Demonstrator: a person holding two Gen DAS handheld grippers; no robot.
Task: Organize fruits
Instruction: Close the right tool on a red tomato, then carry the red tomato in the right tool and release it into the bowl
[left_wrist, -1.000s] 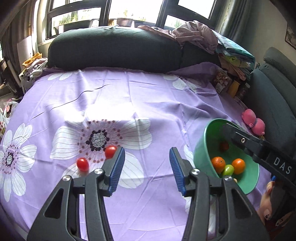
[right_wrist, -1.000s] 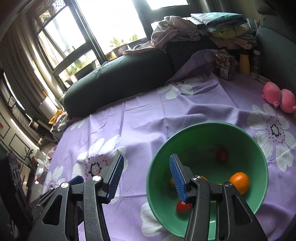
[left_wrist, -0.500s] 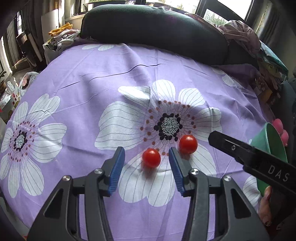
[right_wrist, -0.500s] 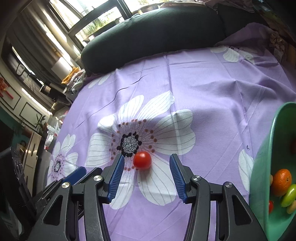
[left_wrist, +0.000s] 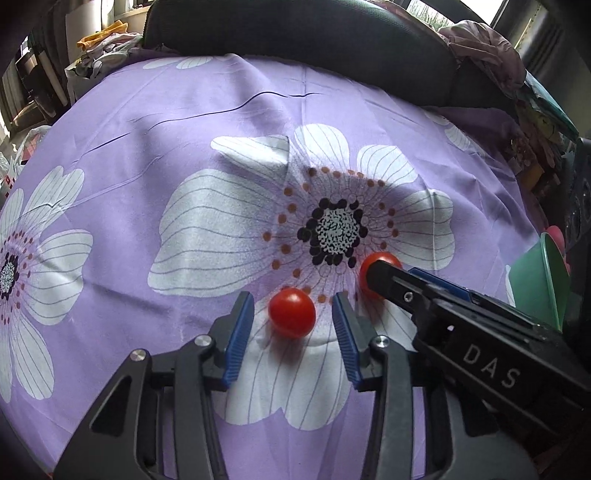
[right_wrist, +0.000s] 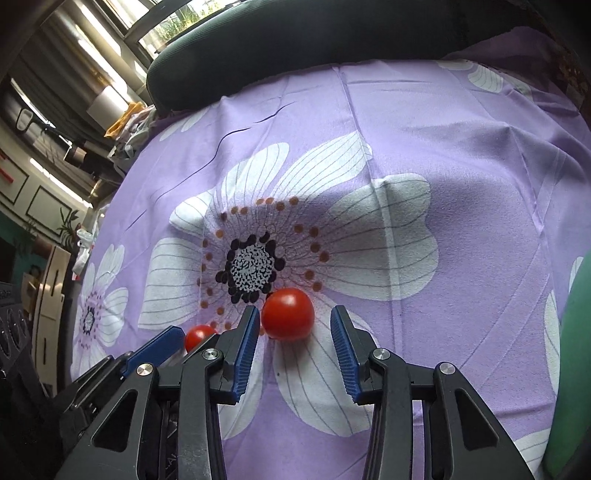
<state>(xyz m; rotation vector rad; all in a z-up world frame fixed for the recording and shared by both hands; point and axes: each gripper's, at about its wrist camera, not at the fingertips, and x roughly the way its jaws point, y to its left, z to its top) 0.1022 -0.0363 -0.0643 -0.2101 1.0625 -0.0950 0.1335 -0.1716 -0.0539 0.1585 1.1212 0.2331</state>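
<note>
A purple flowered sheet covers the surface before me. At 3 o'clock sits my green bowl. My left tool gapes wide around one red tomato, pads clear of it. My right tool is equally open, holding nothing, its left pad just beside the other tomato.

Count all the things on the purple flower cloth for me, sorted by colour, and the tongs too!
Red: 2, the left tomato and the right tomato
Green: 1, the bowl
Black and blue: 2, the left tongs and the right tongs
Total: 5
</note>
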